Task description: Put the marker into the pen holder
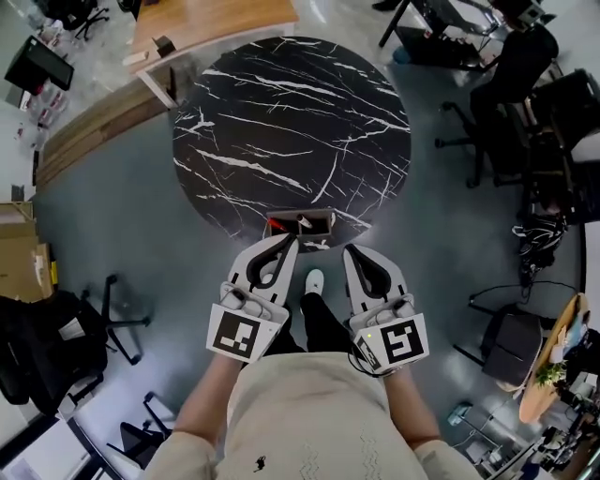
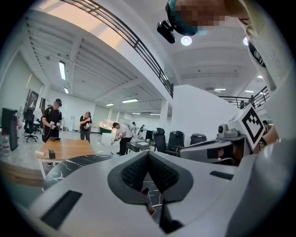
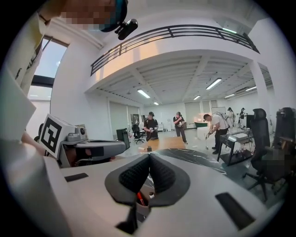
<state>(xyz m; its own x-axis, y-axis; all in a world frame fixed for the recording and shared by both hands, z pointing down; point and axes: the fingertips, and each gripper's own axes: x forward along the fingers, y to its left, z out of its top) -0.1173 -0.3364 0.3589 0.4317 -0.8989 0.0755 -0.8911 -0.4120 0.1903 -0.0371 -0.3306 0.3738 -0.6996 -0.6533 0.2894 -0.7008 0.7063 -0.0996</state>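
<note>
On the near edge of the round black marble table [image 1: 281,122] stands a dark pen holder [image 1: 312,223]. A red marker [image 1: 277,224] lies just to its left; in the right gripper view a bit of the red marker [image 3: 138,199] shows below the jaws. My left gripper [image 1: 288,242] and right gripper [image 1: 352,251] hover side by side just short of the table edge, close to my body. Both are shut with nothing between the pads, as the left gripper [image 2: 148,155] and right gripper [image 3: 149,157] show in their own views.
A wooden desk [image 1: 206,23] stands behind the marble table. Office chairs [image 1: 506,75] and a person sit at the far right, another chair [image 1: 117,319] at my left, cardboard boxes [image 1: 19,253] at the left edge. Several people stand across the hall [image 2: 85,126].
</note>
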